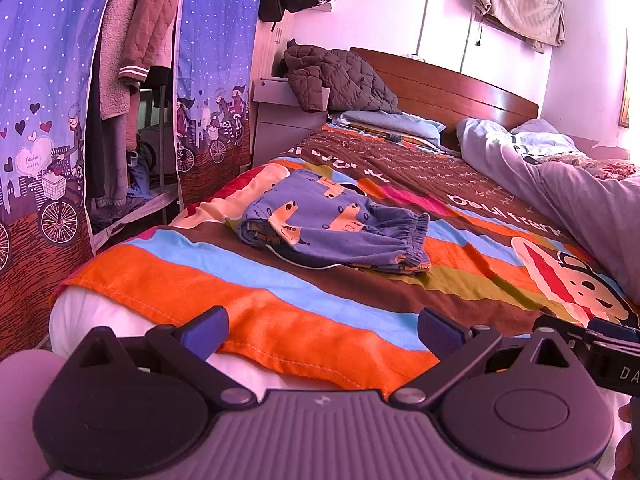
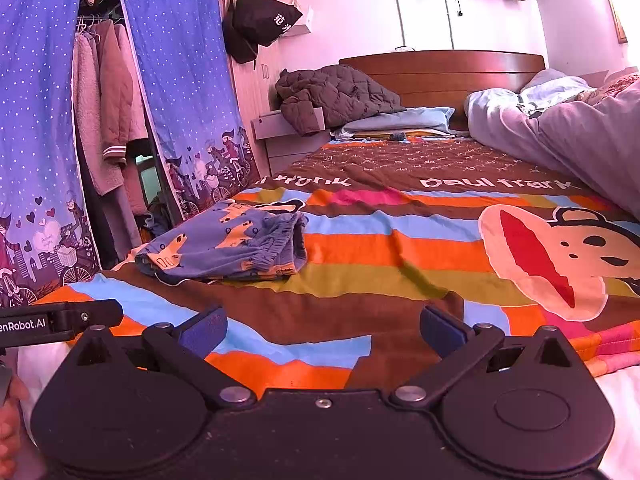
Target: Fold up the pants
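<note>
Small blue pants [image 1: 332, 224] with orange cartoon prints lie folded in a compact bundle on the striped bed cover [image 1: 280, 320], elastic waistband to the right. They also show in the right wrist view [image 2: 228, 246], at left of centre. My left gripper [image 1: 322, 330] is open and empty, held back near the foot of the bed, well short of the pants. My right gripper [image 2: 324, 330] is open and empty, also near the bed's foot, to the right of the pants. The right gripper's side [image 1: 600, 344] shows at the left view's right edge.
A fabric wardrobe with a blue starry curtain [image 1: 48, 120] and hanging coats stands left of the bed. A dark quilted jacket [image 1: 340, 80] lies on the nightstand. A lilac duvet [image 1: 560, 184] is heaped along the bed's right side, with pillows at the wooden headboard [image 2: 440, 76].
</note>
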A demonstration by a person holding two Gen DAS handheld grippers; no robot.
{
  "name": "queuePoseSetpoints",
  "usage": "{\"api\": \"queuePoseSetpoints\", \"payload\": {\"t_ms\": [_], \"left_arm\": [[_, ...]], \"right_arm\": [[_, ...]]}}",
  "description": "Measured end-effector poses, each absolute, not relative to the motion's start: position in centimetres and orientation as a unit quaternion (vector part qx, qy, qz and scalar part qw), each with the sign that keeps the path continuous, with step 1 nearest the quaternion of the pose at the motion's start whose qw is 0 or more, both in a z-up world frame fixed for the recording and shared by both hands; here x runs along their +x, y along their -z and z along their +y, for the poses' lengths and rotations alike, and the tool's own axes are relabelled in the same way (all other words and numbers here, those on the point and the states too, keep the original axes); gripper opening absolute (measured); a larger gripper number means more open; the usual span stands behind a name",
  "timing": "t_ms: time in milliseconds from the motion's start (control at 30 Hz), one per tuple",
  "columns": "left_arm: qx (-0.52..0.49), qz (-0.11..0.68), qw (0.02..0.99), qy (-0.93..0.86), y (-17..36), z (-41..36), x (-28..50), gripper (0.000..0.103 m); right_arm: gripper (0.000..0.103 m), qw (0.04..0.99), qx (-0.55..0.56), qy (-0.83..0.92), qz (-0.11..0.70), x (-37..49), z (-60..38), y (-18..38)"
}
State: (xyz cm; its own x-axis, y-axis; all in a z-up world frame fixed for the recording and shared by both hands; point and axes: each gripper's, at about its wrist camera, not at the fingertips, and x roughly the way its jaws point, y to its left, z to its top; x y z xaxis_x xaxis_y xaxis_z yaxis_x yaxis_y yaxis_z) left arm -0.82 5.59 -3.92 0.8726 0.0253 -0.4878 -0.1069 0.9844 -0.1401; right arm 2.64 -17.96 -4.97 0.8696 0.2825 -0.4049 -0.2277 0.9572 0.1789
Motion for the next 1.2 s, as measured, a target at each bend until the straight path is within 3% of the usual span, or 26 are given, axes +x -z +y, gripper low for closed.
{"api": "queuePoseSetpoints", "payload": {"t_ms": [1200], "left_arm": [[-0.074,0.248,0.965,-0.051,3.53,5.91,-0.39,0.103]], "right_arm": [[0.102,0.965,0.061,-0.148,0.209,2.45,-17.77,4.77]]}}
